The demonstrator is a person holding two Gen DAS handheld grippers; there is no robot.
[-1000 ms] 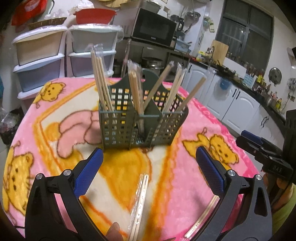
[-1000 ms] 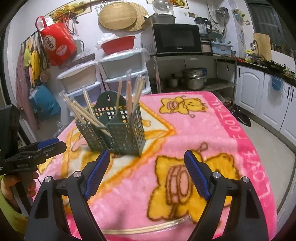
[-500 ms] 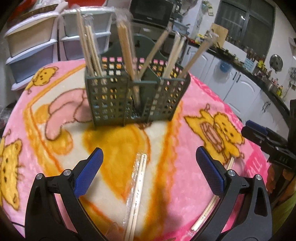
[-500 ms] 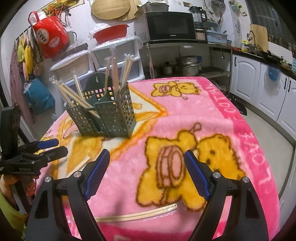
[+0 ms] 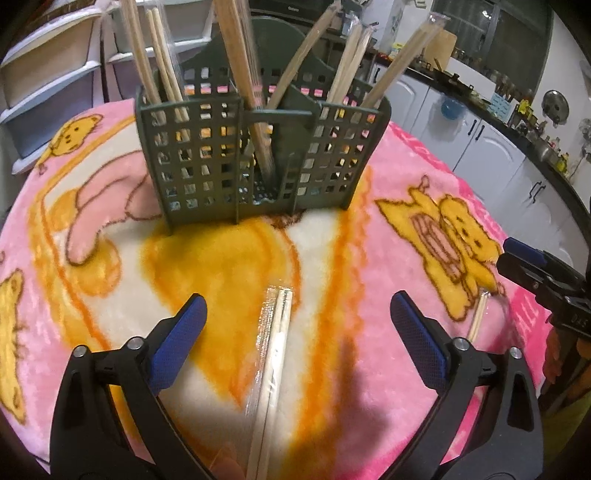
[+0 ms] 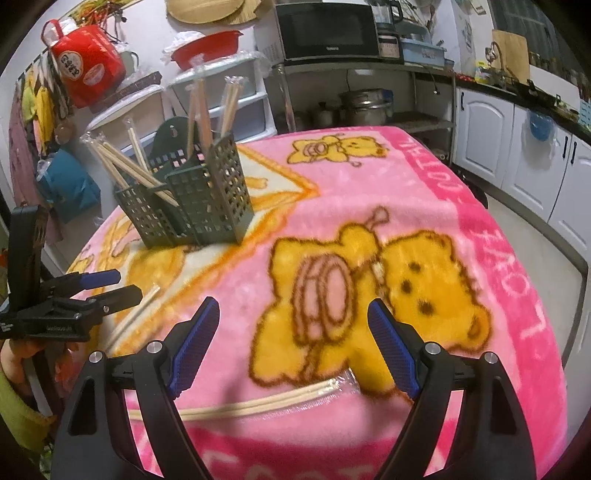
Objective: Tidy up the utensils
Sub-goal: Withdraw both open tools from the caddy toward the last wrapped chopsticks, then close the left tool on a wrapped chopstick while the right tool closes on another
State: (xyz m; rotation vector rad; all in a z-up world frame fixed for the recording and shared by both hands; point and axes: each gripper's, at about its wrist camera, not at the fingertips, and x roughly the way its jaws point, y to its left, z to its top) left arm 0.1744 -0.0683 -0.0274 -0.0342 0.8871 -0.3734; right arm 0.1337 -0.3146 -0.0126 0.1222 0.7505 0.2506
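Two wrist views over one table draped in pink bear-print blanket (image 5: pixel 406 177), yellow bears and orange bands across its pile. Behind, stacked plastic drawers (image 6: pixel 236 99), black microwave (image 6: pixel 328 29) on a metal shelf, white cabinets (image 6: pixel 480 136) along the wall.

Standing upright on blanket: dark green lattice utensil caddy (image 5: pixel 258 147), several compartments, holding wrapped chopstick pairs (image 5: pixel 240 48) that lean outward at differing angles.

Hovering above blanket: left gripper (image 5: pixel 295 317), jaws wide apart, blue pads (image 5: pixel 177 343) empty. Lying between and just ahead of those pads: one wrapped chopstick pair (image 5: pixel 273 347), lengthwise toward caddy, well apart from it; contact with pads none.

Right gripper (image 6: pixel 291 317), jaws likewise wide apart, empty, over yellow bear motif. Lying crosswise below its fingers, near table edge: second wrapped chopstick pair (image 6: pixel 266 402), touching neither pad.

Seen at left edge of right view: left gripper from the side. Seen at right edge of left view: right gripper tip, beside the second pair's end.
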